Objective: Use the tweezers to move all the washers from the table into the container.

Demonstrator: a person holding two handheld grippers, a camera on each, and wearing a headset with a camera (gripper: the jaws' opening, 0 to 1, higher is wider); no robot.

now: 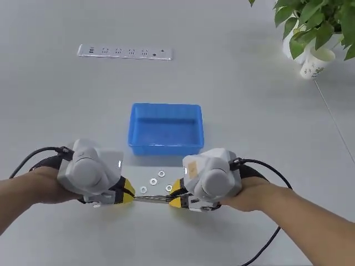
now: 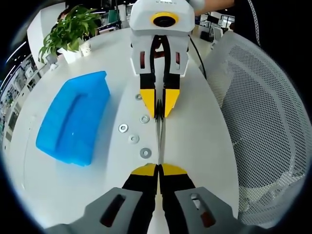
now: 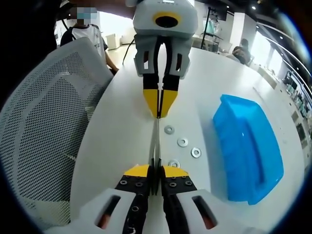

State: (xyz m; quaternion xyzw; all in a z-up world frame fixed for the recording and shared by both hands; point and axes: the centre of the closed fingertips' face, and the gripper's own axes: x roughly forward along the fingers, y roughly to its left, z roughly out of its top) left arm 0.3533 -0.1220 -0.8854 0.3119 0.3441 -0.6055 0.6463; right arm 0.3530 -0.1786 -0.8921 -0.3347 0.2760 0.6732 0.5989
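The pale worktop (image 1: 249,83) carries everything. The blue container (image 1: 165,148) sits on it just beyond your hands, and its inside looks bare, so I judge that no washer is in yet. Your left gripper (image 1: 128,191) and right gripper (image 1: 176,194) face each other nose to nose in front of the container, low over the worktop. Each has its fingers clenched on one end of the tweezers (image 1: 152,198), which span the gap between them as a thin metal strip. I cannot tell which end carries the tips. The washers (image 1: 153,180), four that I can count, lie loose on the worktop between the tweezers and the container's near wall. They are close together but not touching, and the nearest is just beside the right gripper's fingers.

By my reading you are at the first step: getting the tweezers settled for use, with picking not yet begun. The next move calls for one gripper to let go so the other carries the tool alone, gripped across both its arms so that a squeeze closes the tips. Then bring the tips down on the nearest washer and pinch its rim, since a flat ring on a smooth surface may slide away.
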